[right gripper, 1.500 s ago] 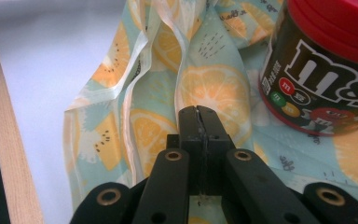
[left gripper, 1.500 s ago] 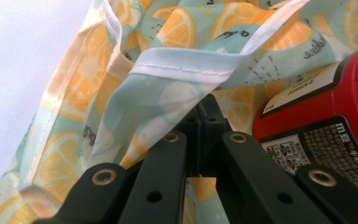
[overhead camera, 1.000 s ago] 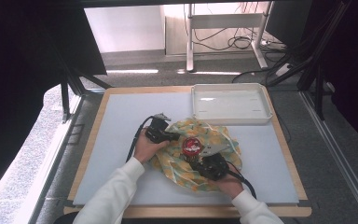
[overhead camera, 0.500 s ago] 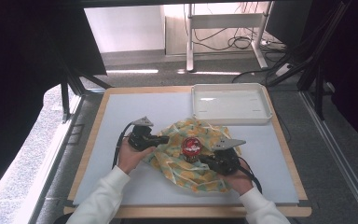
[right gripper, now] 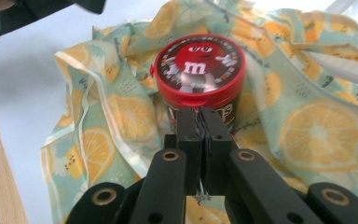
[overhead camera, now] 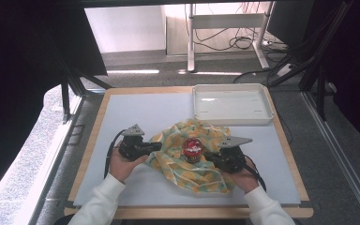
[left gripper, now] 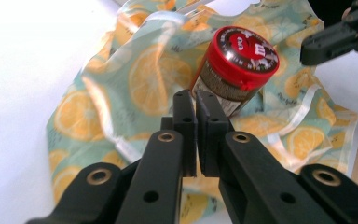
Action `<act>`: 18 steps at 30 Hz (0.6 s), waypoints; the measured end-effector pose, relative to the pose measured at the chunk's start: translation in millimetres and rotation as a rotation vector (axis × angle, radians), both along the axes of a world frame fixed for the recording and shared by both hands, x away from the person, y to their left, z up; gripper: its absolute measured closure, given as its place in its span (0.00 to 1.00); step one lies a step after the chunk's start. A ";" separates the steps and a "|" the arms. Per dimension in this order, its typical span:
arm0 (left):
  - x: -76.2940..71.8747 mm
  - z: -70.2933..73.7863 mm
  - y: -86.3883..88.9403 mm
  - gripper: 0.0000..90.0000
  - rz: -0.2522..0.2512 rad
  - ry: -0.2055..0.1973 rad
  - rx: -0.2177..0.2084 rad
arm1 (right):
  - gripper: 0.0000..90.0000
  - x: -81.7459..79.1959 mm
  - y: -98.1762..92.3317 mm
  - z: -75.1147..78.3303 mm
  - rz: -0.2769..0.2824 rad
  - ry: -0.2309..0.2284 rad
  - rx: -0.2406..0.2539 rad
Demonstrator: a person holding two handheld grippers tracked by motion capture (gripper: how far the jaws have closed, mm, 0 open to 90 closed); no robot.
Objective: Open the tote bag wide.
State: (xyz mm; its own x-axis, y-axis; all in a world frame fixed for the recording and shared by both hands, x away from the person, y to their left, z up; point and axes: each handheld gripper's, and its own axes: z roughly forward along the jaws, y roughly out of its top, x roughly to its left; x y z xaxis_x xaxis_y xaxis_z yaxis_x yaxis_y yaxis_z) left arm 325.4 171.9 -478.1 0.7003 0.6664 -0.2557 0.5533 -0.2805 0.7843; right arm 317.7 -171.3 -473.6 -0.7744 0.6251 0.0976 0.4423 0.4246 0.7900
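A lemon-print cloth (overhead camera: 183, 168) lies crumpled at the middle of the white mat. On it stands a small can with a red M&M's lid (overhead camera: 192, 147). My left gripper (overhead camera: 158, 146) is at the cloth's left edge and points right at the can. In the left gripper view its jaws (left gripper: 196, 95) show a hairline slit with nothing in it, just short of the can (left gripper: 240, 60). My right gripper (overhead camera: 209, 157) is right of the can. In the right gripper view its jaws (right gripper: 200, 112) meet below the can (right gripper: 198, 70), over the cloth (right gripper: 326, 126).
A shallow white tray (overhead camera: 232, 119) sits at the mat's back right. The mat lies on a wooden-edged board (overhead camera: 89, 154), with bare mat to the left of the cloth and behind it. Table legs and cables stand on the floor beyond.
My left gripper has slid left and nearer the person, from over the cloth to its left edge. The right gripper has shifted slightly right. The can stands where it was.
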 end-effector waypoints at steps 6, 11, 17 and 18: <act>1.1 -4.9 4.7 0.72 0.019 -0.003 0.013 | 0.85 4.4 -2.2 1.9 -0.008 -0.003 0.003; -0.1 -6.7 2.3 0.51 0.031 -0.018 0.055 | 0.62 8.0 -0.5 2.4 -0.002 0.021 0.001; 0.9 -7.4 2.7 0.44 0.032 -0.016 0.048 | 0.48 10.2 -1.6 4.9 -0.022 0.011 -0.003; 1.5 -7.9 2.2 0.43 0.035 -0.013 0.045 | 0.46 10.1 -1.8 5.4 -0.023 0.008 0.000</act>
State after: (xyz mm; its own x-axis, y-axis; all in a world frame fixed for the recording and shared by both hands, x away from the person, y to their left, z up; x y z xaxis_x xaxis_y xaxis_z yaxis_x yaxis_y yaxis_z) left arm 327.0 174.1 -486.0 0.6797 0.7010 -0.2158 0.5528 -0.2962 0.7789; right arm 327.9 -173.1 -468.2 -0.7590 0.6427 0.1039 0.4584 0.4143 0.7863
